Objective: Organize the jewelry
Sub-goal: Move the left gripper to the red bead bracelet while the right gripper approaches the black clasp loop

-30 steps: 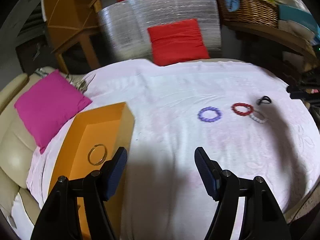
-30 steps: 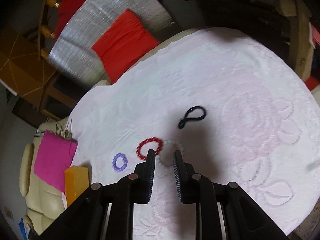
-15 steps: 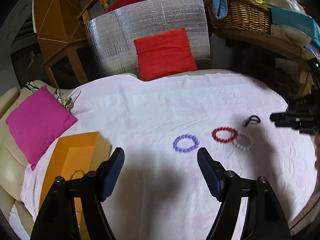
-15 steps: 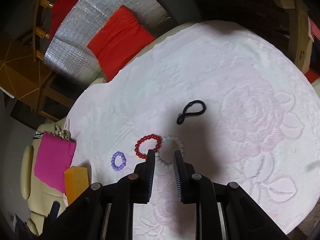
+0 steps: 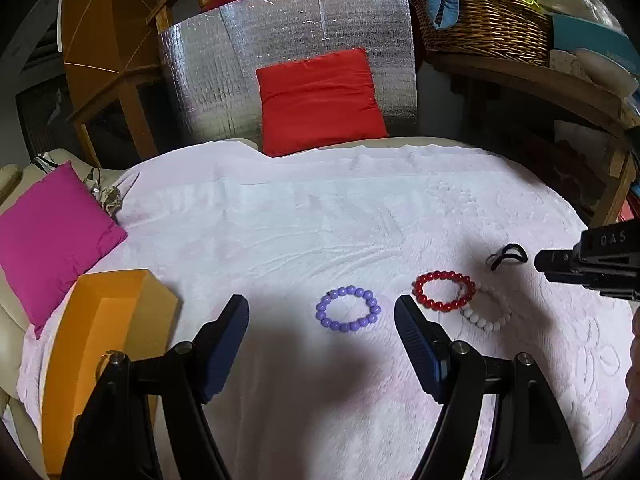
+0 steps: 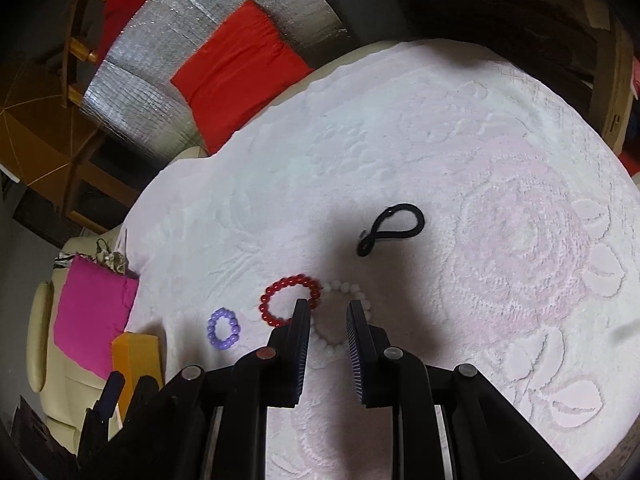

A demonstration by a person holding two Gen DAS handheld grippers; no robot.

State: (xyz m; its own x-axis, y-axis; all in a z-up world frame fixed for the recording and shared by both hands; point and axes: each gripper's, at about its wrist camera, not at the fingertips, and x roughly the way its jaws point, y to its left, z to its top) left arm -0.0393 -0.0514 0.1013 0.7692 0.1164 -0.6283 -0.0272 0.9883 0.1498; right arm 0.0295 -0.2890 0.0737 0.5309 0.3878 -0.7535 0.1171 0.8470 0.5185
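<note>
A purple bead bracelet [image 5: 347,309] lies on the white cloth between my left gripper's [image 5: 322,308] wide-open fingers, just ahead of them. A red bead bracelet [image 5: 444,290] overlaps a white bead bracelet [image 5: 486,312] to its right, with a black hair tie [image 5: 507,254] beyond. An orange box [image 5: 100,344] stands at the left. My right gripper [image 6: 328,310] is slightly open and empty above the white bracelet [image 6: 340,320], next to the red one [image 6: 290,300]. The purple bracelet [image 6: 223,328] and hair tie [image 6: 394,228] also show in the right wrist view.
A pink cushion [image 5: 52,236] lies left of the box. A red cushion [image 5: 320,100] leans on silver foil sheeting [image 5: 288,44] at the back. A wicker basket [image 5: 484,24] sits on a wooden shelf at the back right. The right gripper's body [image 5: 592,260] reaches in from the right.
My left gripper has moved right, away from the orange box, and now frames the purple bracelet. My right gripper has stayed over the white bracelet.
</note>
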